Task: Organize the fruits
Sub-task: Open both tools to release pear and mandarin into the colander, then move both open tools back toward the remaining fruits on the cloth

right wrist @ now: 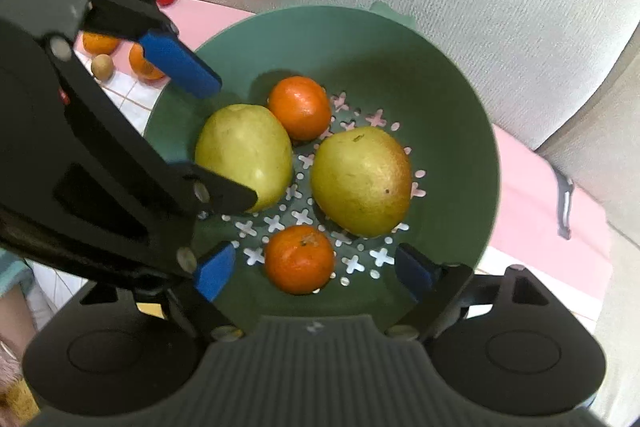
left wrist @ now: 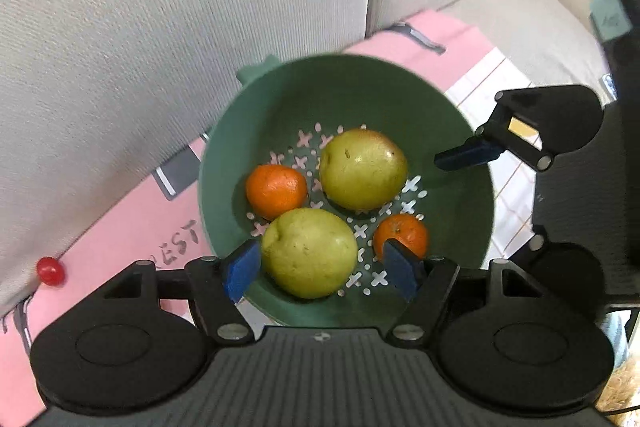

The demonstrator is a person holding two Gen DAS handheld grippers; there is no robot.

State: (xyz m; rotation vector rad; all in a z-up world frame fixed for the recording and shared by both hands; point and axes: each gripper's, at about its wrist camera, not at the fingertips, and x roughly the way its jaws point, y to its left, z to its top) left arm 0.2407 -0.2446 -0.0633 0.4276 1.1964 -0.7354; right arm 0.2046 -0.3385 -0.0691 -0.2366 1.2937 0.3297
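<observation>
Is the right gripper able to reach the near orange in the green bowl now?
Probably yes: the right gripper is open, its pads either side of the orange in the bowl, nothing between them; the left gripper is off to the side.

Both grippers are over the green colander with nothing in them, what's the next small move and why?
Probably swing the left gripper out toward the loose mandarins beyond the colander rim. Both it and the right gripper hang open and empty, the colander already holds two pears and two mandarins, and those fruits lie outside on the left gripper's side.

You see a matt green plastic colander [left wrist: 460,163], glossy dimpled oranges [right wrist: 299,259], smooth waxy pears [left wrist: 309,253] and a rough woven cloth sofa [left wrist: 120,27].
</observation>
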